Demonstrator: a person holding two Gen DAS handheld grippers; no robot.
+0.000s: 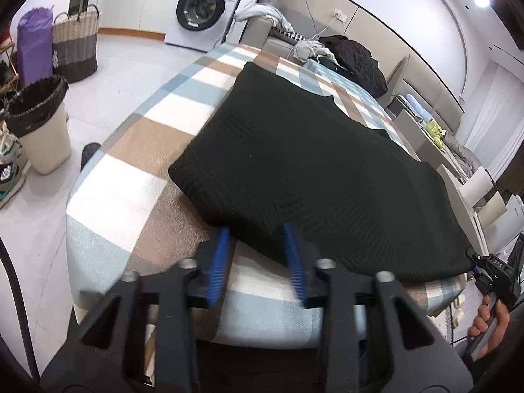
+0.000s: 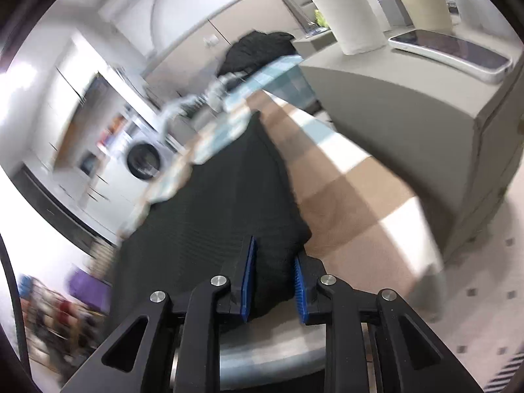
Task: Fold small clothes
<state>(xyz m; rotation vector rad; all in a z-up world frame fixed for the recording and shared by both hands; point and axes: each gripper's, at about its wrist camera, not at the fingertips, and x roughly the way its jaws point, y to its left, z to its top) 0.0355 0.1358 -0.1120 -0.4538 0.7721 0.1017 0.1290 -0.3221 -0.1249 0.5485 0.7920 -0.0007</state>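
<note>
Black garment (image 1: 314, 163) flat; washing machine (image 1: 203, 9) sharp left view only.

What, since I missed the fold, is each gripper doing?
Left gripper: open, black garment edge lying between its fingers.
Right gripper: closed on the black garment.

Both grippers were matte black plastic with ribbed blue pads (image 1: 220, 262) and round silver screws (image 2: 219, 280) at the linkage pivots. Right gripper (image 1: 475, 266) had small white lettering; a bare hand (image 1: 488, 330) was underneath.

Washing machine (image 1: 205, 9), grey sofa (image 1: 262, 29), tiled floor (image 1: 131, 65)
</note>
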